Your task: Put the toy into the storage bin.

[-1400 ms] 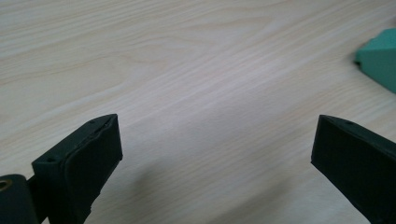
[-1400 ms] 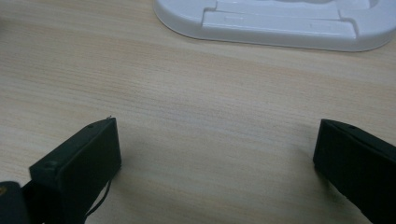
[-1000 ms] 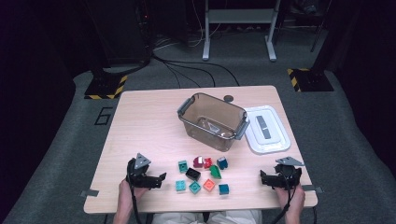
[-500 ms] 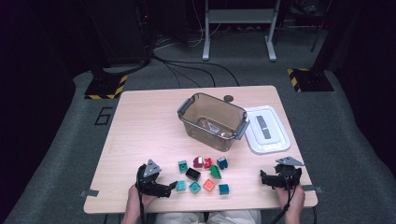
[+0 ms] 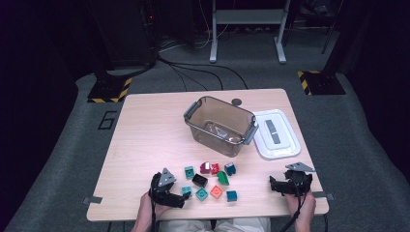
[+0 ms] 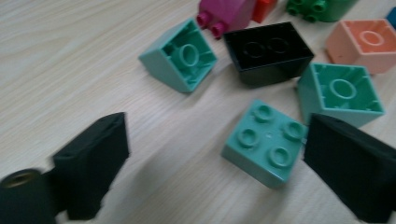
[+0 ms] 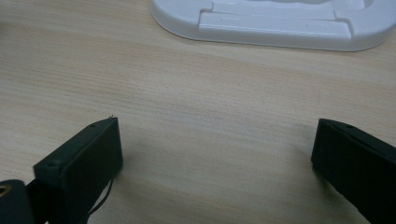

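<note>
Teal brick [image 6: 265, 142], studs up, is seen on the bench [image 5: 145, 130] between the jaws of the left hand-held gripper [image 6: 219, 163], which have just been closing and are not yet pressed on it. The right hand-held gripper [image 7: 217, 163] is held wide over bare wood near the white lid [image 7: 280, 21].

Left gripper [image 6: 212, 158]: black jaws, grey plate on top.
Brick between its jaws [image 6: 265, 142]: mint green, studs up.
Just beyond that jaw's far tip, hollow brick [image 6: 340, 93]: mint green.
Ahead of the claw, sloped brick [image 6: 179, 54]: mint green.
Beside it, black brick [image 6: 267, 51]: glossy black.
Farther ahead, magenta brick [image 6: 226, 13]; red brick [image 6: 264, 8]; dark green brick [image 6: 317, 7]; salmon brick [image 6: 366, 44].
Table [image 5: 145, 130]: pale wood grain.
Bin [image 5: 220, 124]: smoky brown, clear, grey handles.
Lid [image 7: 280, 23], ahead of the right gripper [image 7: 217, 170]: white.
Right gripper: black.
</note>
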A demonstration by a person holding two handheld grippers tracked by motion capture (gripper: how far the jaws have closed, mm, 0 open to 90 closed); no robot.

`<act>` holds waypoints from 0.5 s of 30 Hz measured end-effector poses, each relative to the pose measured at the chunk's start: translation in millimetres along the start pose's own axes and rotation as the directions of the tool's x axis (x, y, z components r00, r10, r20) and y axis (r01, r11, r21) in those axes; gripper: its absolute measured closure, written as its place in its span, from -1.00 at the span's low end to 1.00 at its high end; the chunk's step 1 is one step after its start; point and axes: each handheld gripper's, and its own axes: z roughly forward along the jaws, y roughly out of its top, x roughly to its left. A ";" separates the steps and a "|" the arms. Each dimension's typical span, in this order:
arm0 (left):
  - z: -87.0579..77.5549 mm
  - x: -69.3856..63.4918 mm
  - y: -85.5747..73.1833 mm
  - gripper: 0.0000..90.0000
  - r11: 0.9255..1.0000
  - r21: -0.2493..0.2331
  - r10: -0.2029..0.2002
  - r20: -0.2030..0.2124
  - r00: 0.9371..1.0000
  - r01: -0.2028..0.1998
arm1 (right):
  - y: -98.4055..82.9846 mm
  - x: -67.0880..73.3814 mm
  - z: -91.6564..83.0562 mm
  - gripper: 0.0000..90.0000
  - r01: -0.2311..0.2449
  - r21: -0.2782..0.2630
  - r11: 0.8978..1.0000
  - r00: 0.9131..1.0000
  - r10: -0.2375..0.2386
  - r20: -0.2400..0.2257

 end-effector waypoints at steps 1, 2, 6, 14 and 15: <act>0.1 -1.7 0.5 -0.69 1.000 0.001 0.008 -0.002 1.000 -0.008 | 0.0 0.0 0.0 -0.97 0.000 0.000 1.000 1.000 0.000 0.000; 0.2 -3.1 0.9 -0.68 1.000 0.002 0.015 -0.003 1.000 -0.015 | 0.0 0.0 0.0 -0.97 0.000 0.000 1.000 1.000 0.000 0.000; 1.5 -5.3 1.6 -0.51 0.999 -0.004 0.041 0.009 0.999 -0.041 | 0.0 0.0 0.0 -0.97 0.000 0.000 1.000 1.000 0.000 0.000; 0.6 -10.2 -2.0 -0.02 0.997 -0.004 0.082 -0.004 0.997 -0.082 | -0.1 -0.1 -0.1 -0.97 0.001 -0.001 1.000 1.000 -0.001 0.000; 0.8 -10.8 -2.8 0.02 0.997 0.002 0.082 -0.008 0.997 -0.082 | -0.1 -0.1 -0.1 -0.97 0.001 -0.001 1.000 1.000 -0.001 -0.001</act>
